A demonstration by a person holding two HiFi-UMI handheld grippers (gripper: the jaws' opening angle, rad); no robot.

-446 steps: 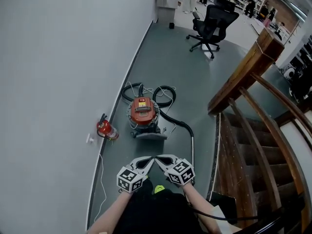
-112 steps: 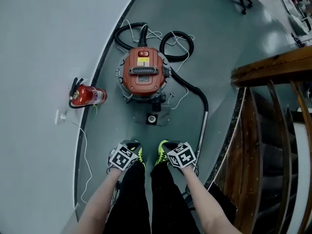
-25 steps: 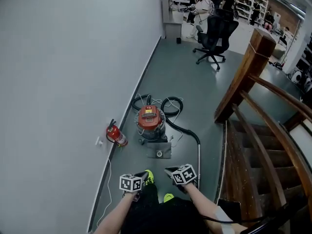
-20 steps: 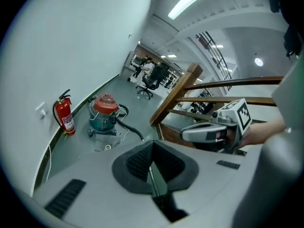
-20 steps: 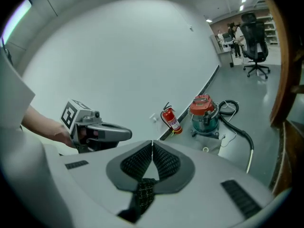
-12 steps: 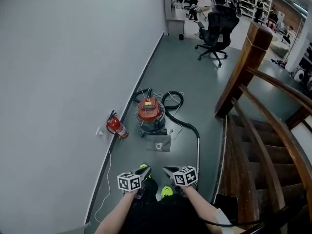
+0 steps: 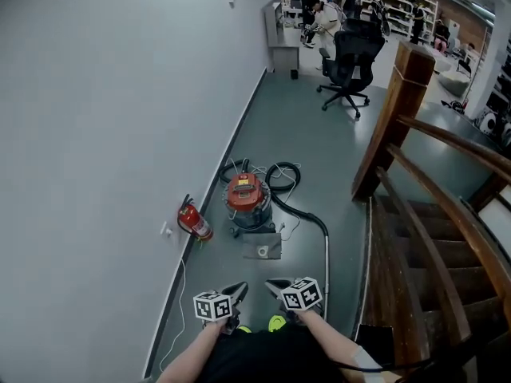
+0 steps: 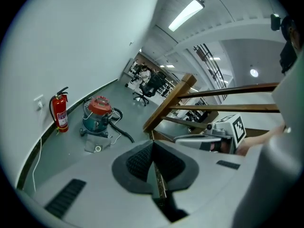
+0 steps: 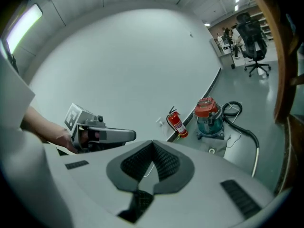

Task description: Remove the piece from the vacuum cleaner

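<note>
My left gripper [image 7: 238,289] and right gripper [image 7: 273,284] are both clamped together, holding nothing; the red-lidded teal drum vacuum cleaner [image 7: 245,201] stands at twelve o'clock, well apart.

pale grey wall [image 7: 120,94] meets smooth grey-green floor [image 7: 295,134]; brown wooden stair railing [image 7: 395,118] at right, black swivel office chair [image 7: 349,50] beyond.

The vacuum cleaner [image 7: 244,201] has a red-orange lid over a teal drum and a black hose [image 7: 303,212] — the fire extinguisher [image 7: 194,223] is red. The floor [image 7: 295,126] is grey-green, the wall [image 7: 120,94] pale grey, the staircase [image 7: 397,110] brown wood. Left gripper [image 7: 238,288] and right gripper [image 7: 273,282] carry white cubes patterned with black squares.
</note>
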